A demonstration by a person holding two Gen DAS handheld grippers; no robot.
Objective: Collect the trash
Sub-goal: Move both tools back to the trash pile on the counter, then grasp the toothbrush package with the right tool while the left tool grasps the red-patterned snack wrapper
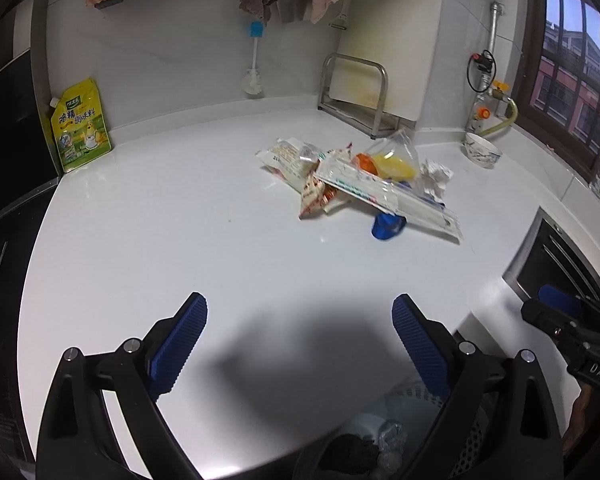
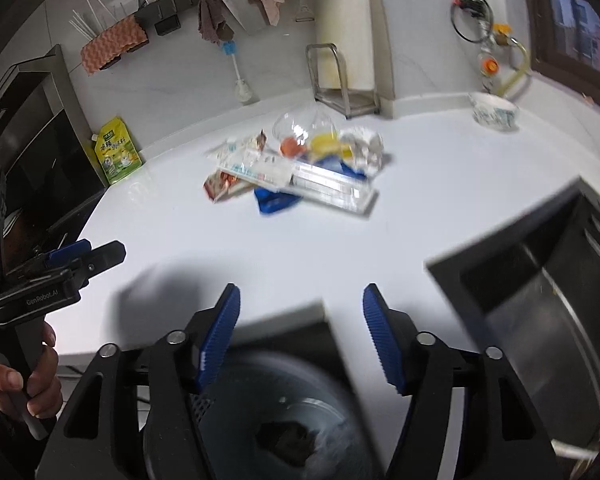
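Trash (image 1: 356, 184) was heaped on the far middle of the white counter (image 1: 180, 220), well apart from both grippers: a long clear wrapper (image 1: 388, 196) was laid across a red-and-white packet (image 1: 314, 198) and a blue scrap (image 1: 386, 226), with a clear bag (image 1: 392, 156) holding orange and yellow pieces behind it and crumpled paper (image 1: 436, 178) at its right. The left gripper (image 1: 300, 340) was held over the near counter edge with its jaws spread wide and nothing between them. The right gripper (image 2: 302, 332) was likewise held apart and unloaded, above a bin (image 2: 260, 420) seen below the counter edge, in which something dark was lying. A sink (image 2: 540, 280) was set into the counter at the right. A yellow pouch (image 1: 80, 126) was propped at the far left by the wall, a bowl (image 1: 482, 150) was placed at the far right, and a metal rack (image 1: 356, 92) was stood behind the pile.
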